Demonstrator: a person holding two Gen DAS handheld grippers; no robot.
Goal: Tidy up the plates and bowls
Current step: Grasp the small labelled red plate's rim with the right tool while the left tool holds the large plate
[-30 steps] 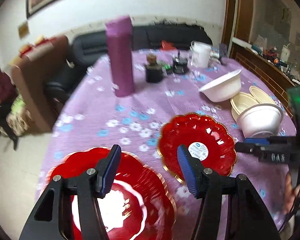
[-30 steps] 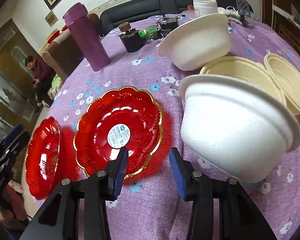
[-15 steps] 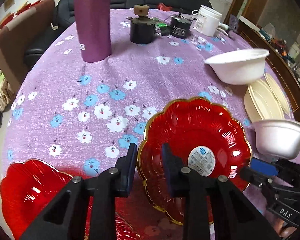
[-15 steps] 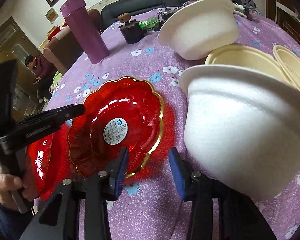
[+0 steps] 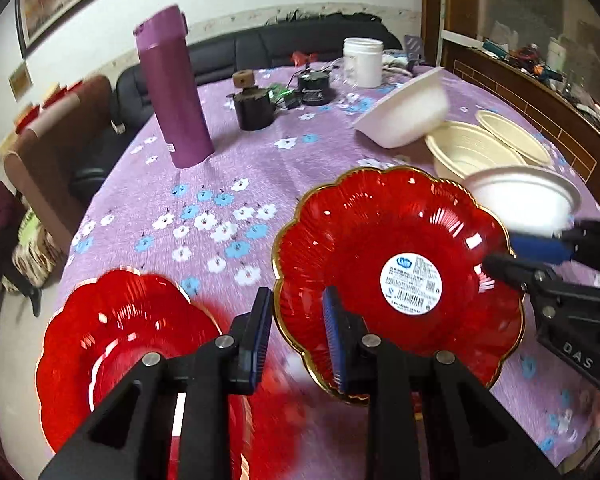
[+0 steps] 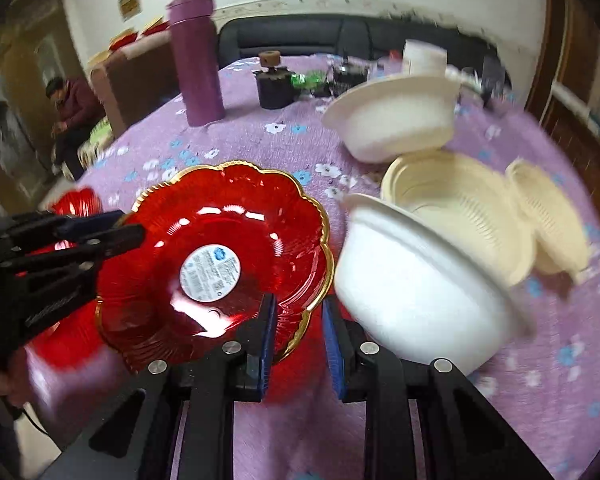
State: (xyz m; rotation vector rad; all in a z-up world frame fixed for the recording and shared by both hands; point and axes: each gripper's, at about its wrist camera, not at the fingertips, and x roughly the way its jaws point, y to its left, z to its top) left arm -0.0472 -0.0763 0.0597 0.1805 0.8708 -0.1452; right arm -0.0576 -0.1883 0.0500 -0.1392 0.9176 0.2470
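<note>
My left gripper (image 5: 296, 334) is shut on the near-left rim of a red gold-edged plate (image 5: 400, 276) with a white sticker, holding it tilted above the table. A second red plate (image 5: 132, 348) lies on the cloth at lower left. My right gripper (image 6: 298, 330) straddles the same plate's (image 6: 216, 264) opposite rim, jaws parted with a gap. A white foam bowl (image 6: 424, 284) sits just right of it. Another white bowl (image 5: 404, 116) and cream bowls (image 5: 472, 156) lie further back right.
A purple flask (image 5: 174, 104) stands at back left on the purple flowered tablecloth (image 5: 220, 184). A black jar (image 5: 254, 108), small items and a white tub (image 5: 362, 62) stand at the back. A sofa lies beyond the table.
My left gripper has closed on the sticker plate's rim and lifted it. My right gripper has moved in to straddle the plate's other rim. Both views are motion-blurred.
</note>
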